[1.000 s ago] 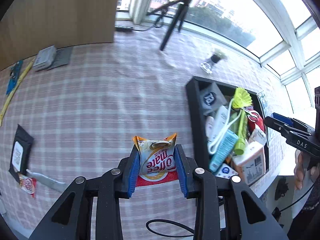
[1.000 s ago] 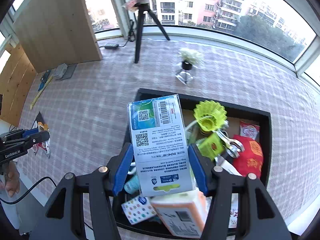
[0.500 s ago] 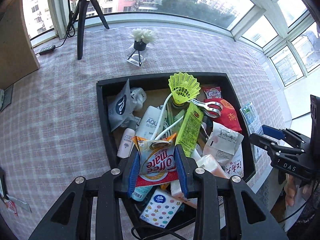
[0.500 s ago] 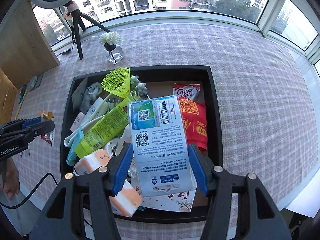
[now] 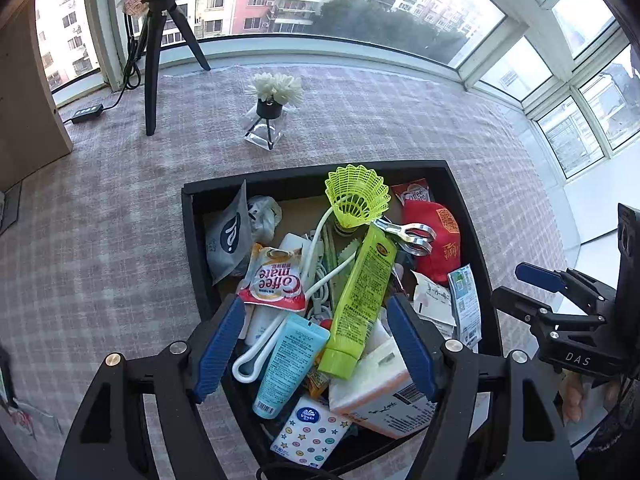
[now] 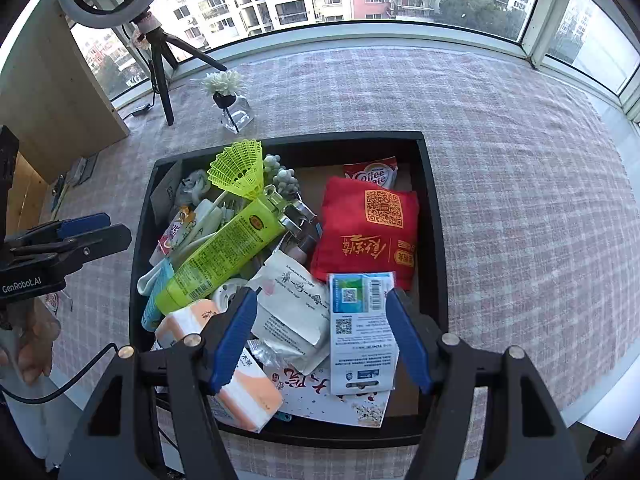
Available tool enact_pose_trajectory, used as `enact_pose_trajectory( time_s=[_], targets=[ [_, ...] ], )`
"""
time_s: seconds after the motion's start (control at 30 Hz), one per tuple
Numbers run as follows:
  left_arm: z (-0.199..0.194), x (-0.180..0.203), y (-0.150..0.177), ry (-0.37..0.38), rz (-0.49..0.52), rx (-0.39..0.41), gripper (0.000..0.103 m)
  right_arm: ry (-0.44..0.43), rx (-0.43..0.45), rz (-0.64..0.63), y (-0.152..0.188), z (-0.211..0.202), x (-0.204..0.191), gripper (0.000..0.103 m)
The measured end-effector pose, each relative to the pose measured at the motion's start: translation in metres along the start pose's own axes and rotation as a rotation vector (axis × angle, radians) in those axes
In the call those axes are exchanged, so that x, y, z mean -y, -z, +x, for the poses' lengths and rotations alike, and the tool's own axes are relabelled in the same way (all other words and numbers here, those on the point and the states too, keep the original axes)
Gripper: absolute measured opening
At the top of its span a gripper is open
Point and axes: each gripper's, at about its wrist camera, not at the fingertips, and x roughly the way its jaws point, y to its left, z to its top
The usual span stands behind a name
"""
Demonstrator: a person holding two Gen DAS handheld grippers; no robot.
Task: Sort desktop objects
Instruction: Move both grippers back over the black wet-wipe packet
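Observation:
A black tray (image 5: 188, 216) (image 6: 430, 216) on the checked tablecloth holds several items. My left gripper (image 5: 316, 344) is open above the tray's near side. The Coffee mate sachet (image 5: 276, 276) lies free on the pile, beyond the left finger. My right gripper (image 6: 322, 340) is open over the tray's near edge. The white card with QR codes (image 6: 362, 332) lies flat in the tray between its fingers. A green tube (image 5: 362, 300) (image 6: 224, 256), a yellow shuttlecock (image 5: 356, 194) (image 6: 240, 168) and a red pouch (image 6: 368, 232) lie in the tray.
A small vase of white flowers (image 5: 272, 112) (image 6: 230, 100) stands behind the tray. A tripod (image 5: 154, 52) stands at the back left by the window. A wooden panel (image 6: 52, 100) is at the left. The table's edge runs close to the tray's near side.
Both grippers have opened over the tray. The Coffee mate sachet has dropped from the left gripper onto the pile; the white card has dropped from the right gripper into the tray.

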Motion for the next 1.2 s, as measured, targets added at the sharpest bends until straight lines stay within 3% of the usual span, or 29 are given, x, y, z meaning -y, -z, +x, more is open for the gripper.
enact_pose_trajectory(
  time_s=[0.23, 0.43, 0.6, 0.9, 1.03, 1.2],
  targets=[
    [-0.027, -0.047, 0.017, -0.059, -0.037, 0.028, 0.071, -0.046, 0.016, -0.077, -0.012, 0.003, -0.049, 0.066],
    [-0.059, -0.113, 0.045, -0.096, -0.068, 0.053, 0.071, -0.090, 0.025, -0.165, -0.014, 0.005, -0.117, 0.066],
    [-0.089, -0.191, 0.081, -0.132, -0.109, 0.058, 0.071, -0.127, 0.035, -0.264, -0.003, 0.008, -0.197, 0.066],
    [-0.126, -0.352, 0.140, -0.288, -0.143, -0.010, 0.071, -0.186, -0.021, -0.465, 0.036, 0.036, -0.362, 0.066],
    [-0.127, -0.412, 0.161, -0.300, -0.174, -0.039, 0.071, -0.241, -0.063, -0.458, 0.046, 0.053, -0.418, 0.066],
    [-0.119, -0.465, 0.181, -0.259, -0.210, -0.060, 0.066, -0.285, -0.104, -0.369, 0.048, 0.081, -0.474, 0.066]
  ],
)
